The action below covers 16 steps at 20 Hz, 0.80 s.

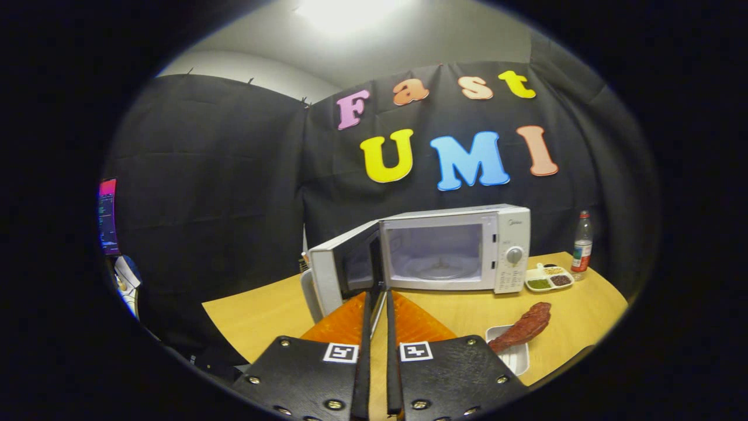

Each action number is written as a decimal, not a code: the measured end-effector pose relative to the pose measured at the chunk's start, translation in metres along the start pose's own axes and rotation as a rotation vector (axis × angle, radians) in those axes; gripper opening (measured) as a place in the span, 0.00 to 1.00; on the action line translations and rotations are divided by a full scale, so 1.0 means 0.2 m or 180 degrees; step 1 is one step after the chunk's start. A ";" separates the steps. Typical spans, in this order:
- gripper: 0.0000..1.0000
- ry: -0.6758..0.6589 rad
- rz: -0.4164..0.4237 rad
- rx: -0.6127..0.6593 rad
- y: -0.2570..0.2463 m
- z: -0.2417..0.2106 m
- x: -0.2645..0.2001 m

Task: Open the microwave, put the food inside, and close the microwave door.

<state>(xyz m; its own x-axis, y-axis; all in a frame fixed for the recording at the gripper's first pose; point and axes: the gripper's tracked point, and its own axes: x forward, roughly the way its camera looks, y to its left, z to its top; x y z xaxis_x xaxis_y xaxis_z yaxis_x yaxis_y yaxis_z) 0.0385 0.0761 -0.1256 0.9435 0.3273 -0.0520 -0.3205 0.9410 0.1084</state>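
The white microwave (450, 248) stands on the wooden table (257, 316) beyond my fingers. Its door (339, 272) hangs wide open, swung out to the left, and the glass turntable (438, 269) shows inside the bare cavity. The food, a long reddish-brown piece of meat (524, 327), lies across a small white tray (517, 358) to the right of my fingers, nearer than the microwave. My gripper (378, 292) is shut with nothing between its fingers. Its tips point at the foot of the microwave near the door hinge, short of touching it.
A white divided dish (549, 278) of seasonings sits just right of the microwave, with a plastic bottle (582, 242) behind it near the table's far right corner. A lit screen (107, 216) stands off to the left, beyond the table edge.
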 end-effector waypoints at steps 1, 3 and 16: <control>0.29 -0.0016 -0.0081 0.0009 -0.08 0.00 -0.02; 0.63 -0.0047 -0.0324 -0.0023 -0.25 0.01 -0.05; 0.90 0.0361 -0.0976 0.0190 -1.05 -0.33 0.12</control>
<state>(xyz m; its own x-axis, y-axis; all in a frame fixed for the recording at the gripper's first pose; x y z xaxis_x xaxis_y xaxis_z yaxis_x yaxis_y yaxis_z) 0.1234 -0.1085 -0.2148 0.9787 0.0403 -0.2011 -0.0145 0.9916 0.1283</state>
